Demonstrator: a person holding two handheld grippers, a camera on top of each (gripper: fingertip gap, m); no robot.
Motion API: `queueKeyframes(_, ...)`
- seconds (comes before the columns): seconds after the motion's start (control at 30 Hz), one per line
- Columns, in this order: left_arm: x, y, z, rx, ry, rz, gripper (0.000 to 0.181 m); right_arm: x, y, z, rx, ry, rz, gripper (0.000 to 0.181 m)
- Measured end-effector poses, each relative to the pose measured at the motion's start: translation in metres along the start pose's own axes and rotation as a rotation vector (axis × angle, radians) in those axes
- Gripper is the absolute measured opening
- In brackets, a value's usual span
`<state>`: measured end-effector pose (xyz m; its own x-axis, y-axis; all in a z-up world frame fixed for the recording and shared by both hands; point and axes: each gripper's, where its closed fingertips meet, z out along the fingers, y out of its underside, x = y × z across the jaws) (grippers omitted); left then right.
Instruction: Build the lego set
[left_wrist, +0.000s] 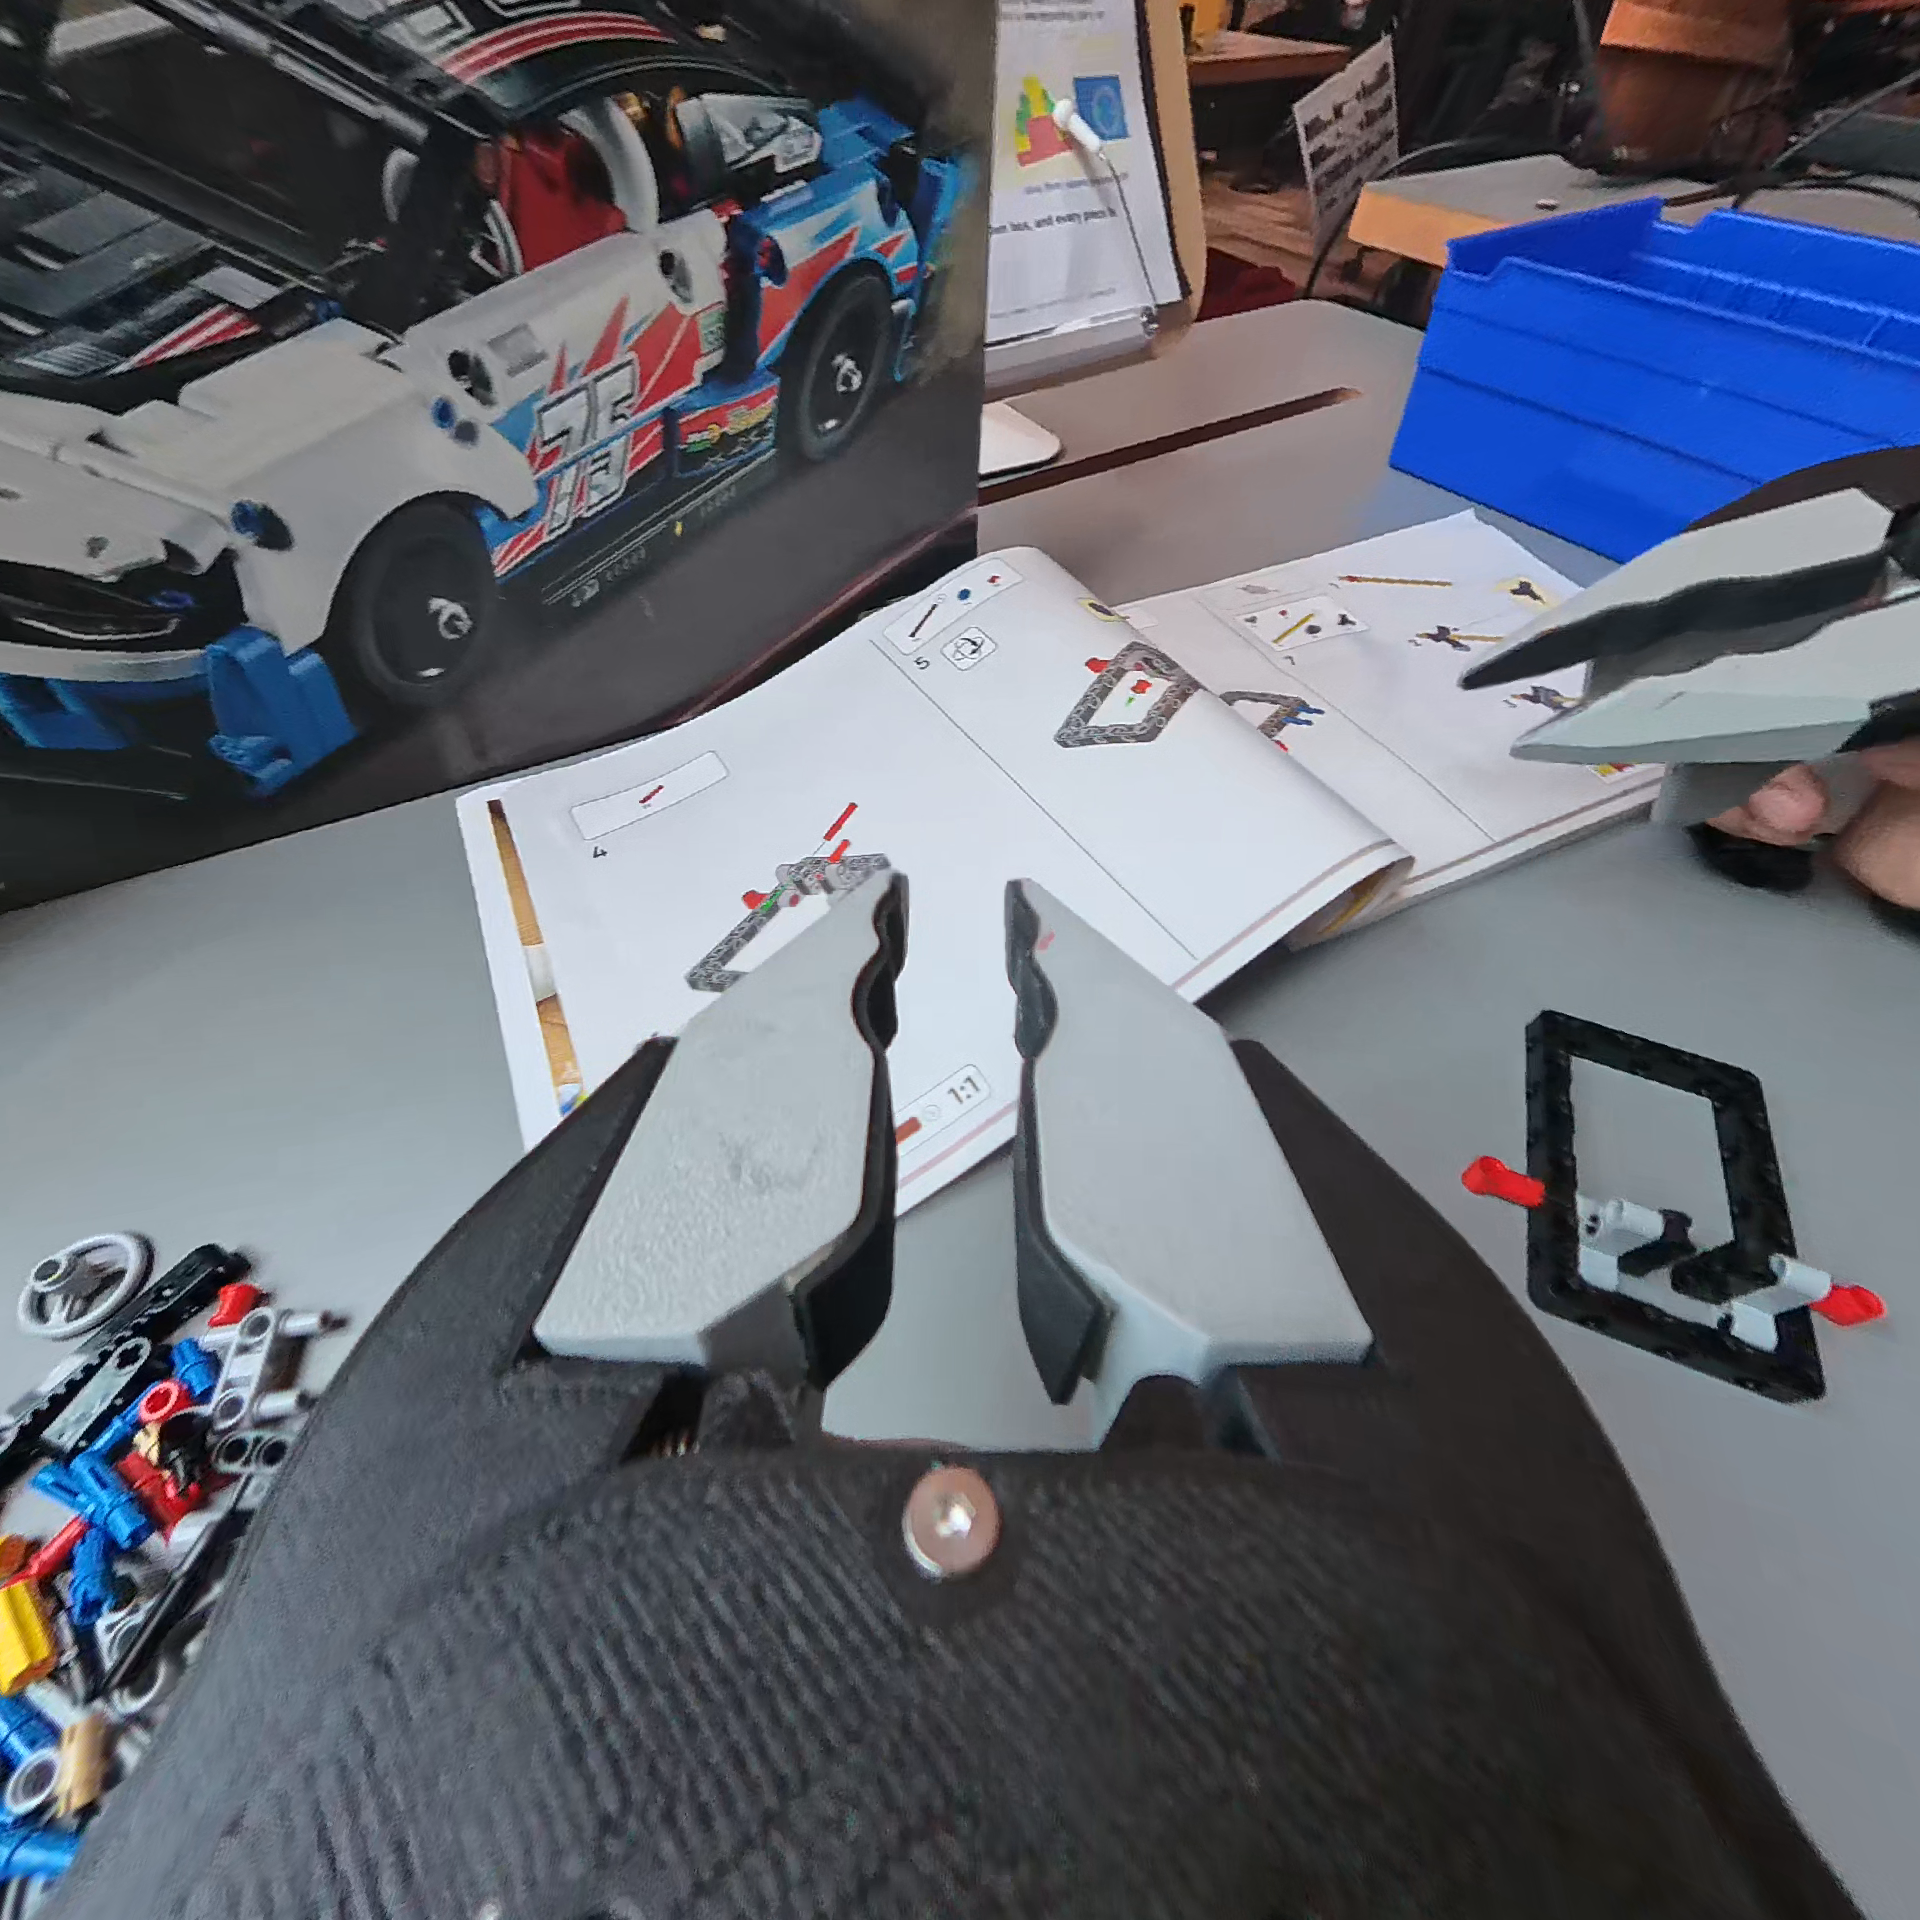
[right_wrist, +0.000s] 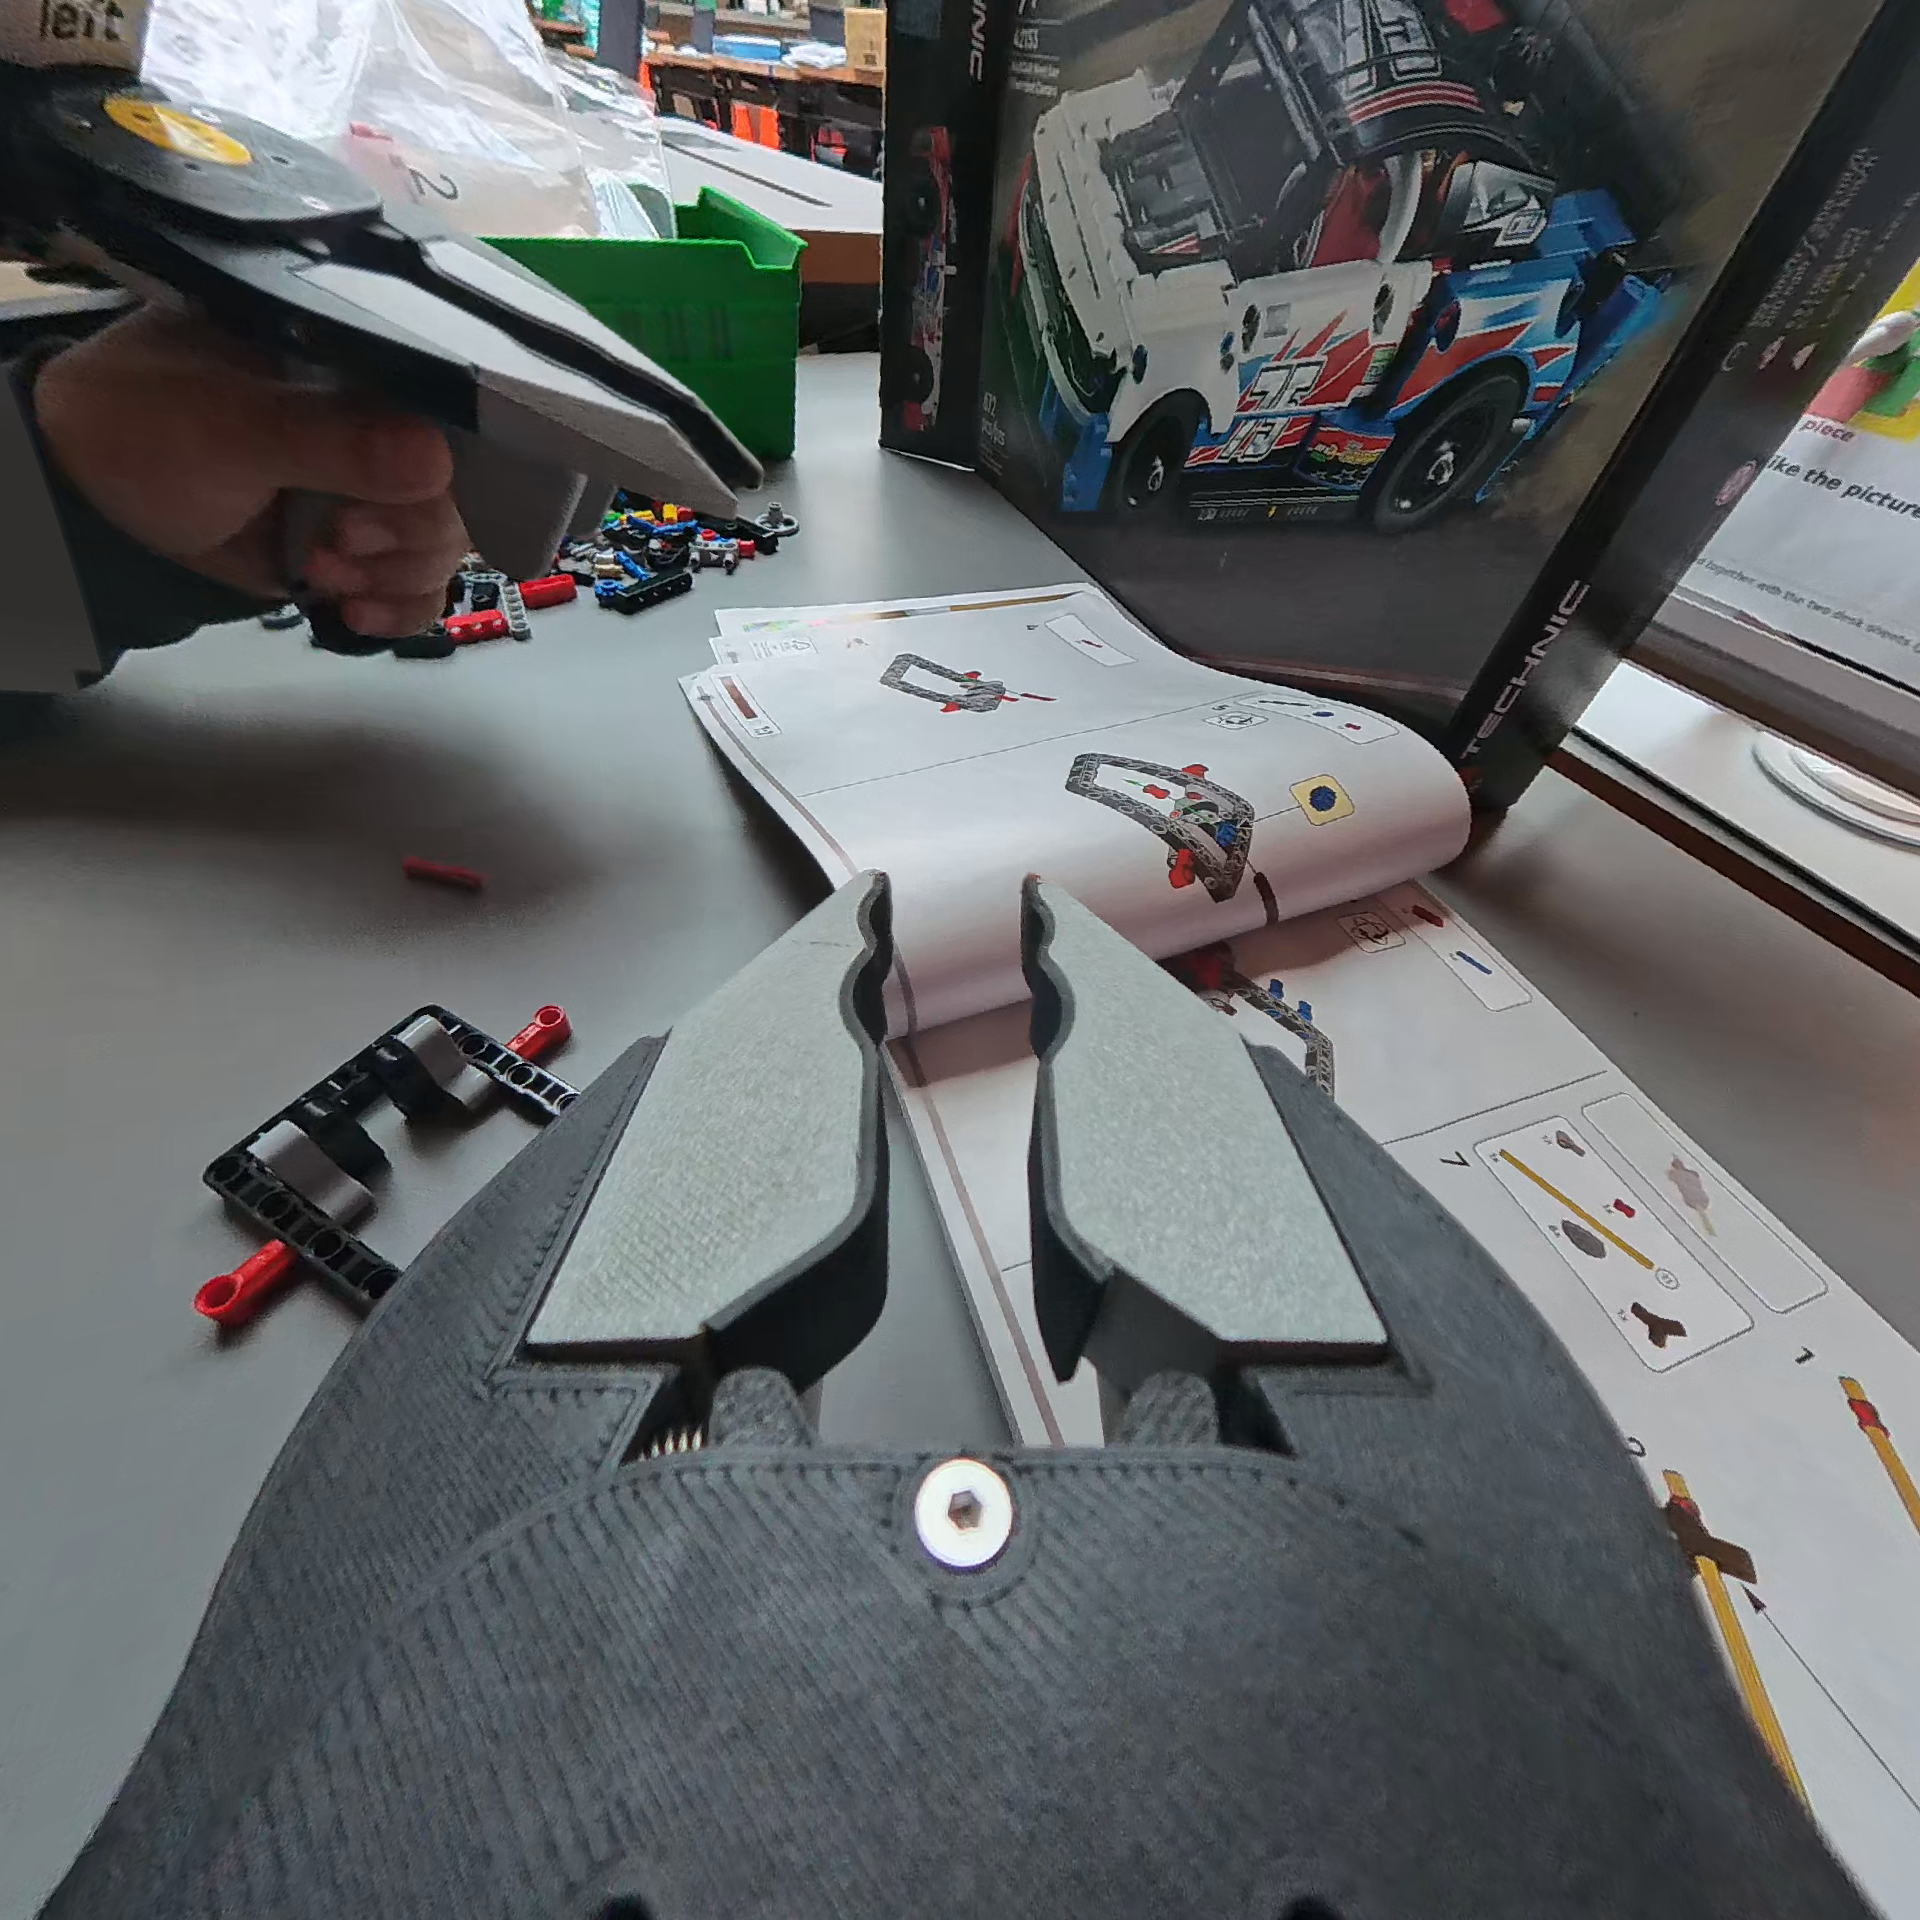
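A black rectangular frame (left_wrist: 1756, 1164) with grey connectors and red pins lies flat on the grey table, right of my left gripper (left_wrist: 956, 896). It also shows in the right wrist view (right_wrist: 343, 1132), left of my right gripper (right_wrist: 956, 891). Both grippers are open and empty, hovering over the open instruction booklet (left_wrist: 1039, 790). A pile of loose pieces (left_wrist: 114, 1455) lies at the lower left of the left wrist view and farther back in the right wrist view (right_wrist: 644, 561). A single red pin (right_wrist: 445, 873) lies alone on the table.
The set's box (left_wrist: 468, 364) stands upright behind the booklet. A blue bin (left_wrist: 1662, 353) sits at the back right in the left wrist view, and a green bin (right_wrist: 686, 301) stands behind the pile in the right wrist view. A stand with a printed sheet (left_wrist: 1081, 177) is behind the box. The tips of one gripper are about 15 cm away from the tips of the other. The single red pin (right_wrist: 445, 873) is about equally far from each gripper, around 15 cm.
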<state>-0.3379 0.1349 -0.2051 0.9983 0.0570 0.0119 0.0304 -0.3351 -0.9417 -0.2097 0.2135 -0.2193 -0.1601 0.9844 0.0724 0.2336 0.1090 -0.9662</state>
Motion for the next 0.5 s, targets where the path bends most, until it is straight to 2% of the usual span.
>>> queueKeyframes(0.33, 0.033, 0.007, 0.007, -0.039, 0.097, 0.035, 0.019, -0.005, -0.002, -0.003, 0.019, -0.038, 0.022, 0.022)
queueKeyframes(0.5, 0.052, 0.010, -0.004, -0.004, 0.175, -0.006, 0.020, -0.011, -0.003, -0.007, 0.028, -0.060, 0.038, 0.026)
